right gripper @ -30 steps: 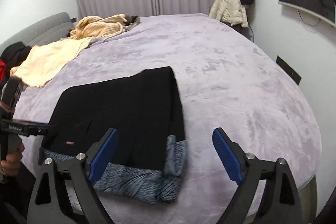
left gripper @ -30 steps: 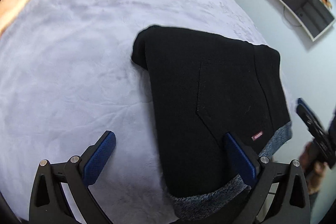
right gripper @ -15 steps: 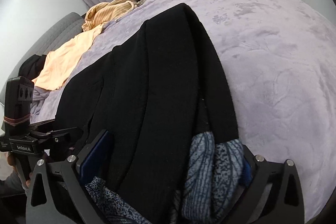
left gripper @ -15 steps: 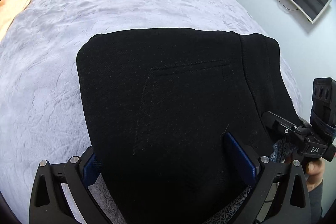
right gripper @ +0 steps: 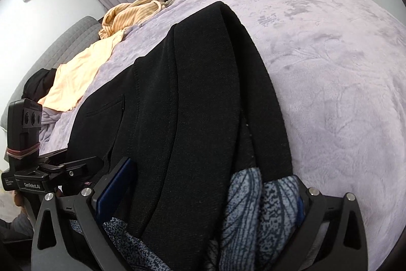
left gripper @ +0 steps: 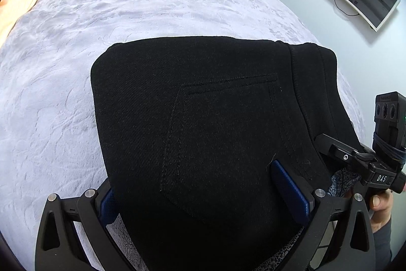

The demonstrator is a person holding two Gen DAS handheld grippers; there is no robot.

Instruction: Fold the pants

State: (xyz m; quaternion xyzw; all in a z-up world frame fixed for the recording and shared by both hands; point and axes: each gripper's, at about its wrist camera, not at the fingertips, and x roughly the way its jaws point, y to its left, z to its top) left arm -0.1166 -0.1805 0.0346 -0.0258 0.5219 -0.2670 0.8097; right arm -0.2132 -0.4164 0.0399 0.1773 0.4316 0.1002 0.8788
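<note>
The black pants point(left gripper: 215, 123) lie folded on the lilac plush bedspread point(left gripper: 127, 17), near its front edge, their grey patterned fleece lining point(right gripper: 258, 215) showing at the end nearest the person. Both tools are pushed in at that near end. The left gripper point(left gripper: 205, 194) has its jaws spread wide, one blue pad point(left gripper: 289, 187) lying on top of the cloth by the back pocket point(left gripper: 223, 133) and the other half hidden at the garment's left edge; nothing is pinched between them yet. The right gripper point(right gripper: 203, 197) stands just as wide, straddling the thick bundle of black layers and lining, and it too does not look closed on anything. My guess is that the step in hand is taking hold of the near end for another fold. To do it well, each tool should catch all the layers together, lining included, since the stack looks thick and soft and a shallow bite would likely peel off only the top ply. Closing both at matching depth should keep the edge straight. The cream clothes point(right gripper: 83, 73) farther back lie well apart from the work.
</note>
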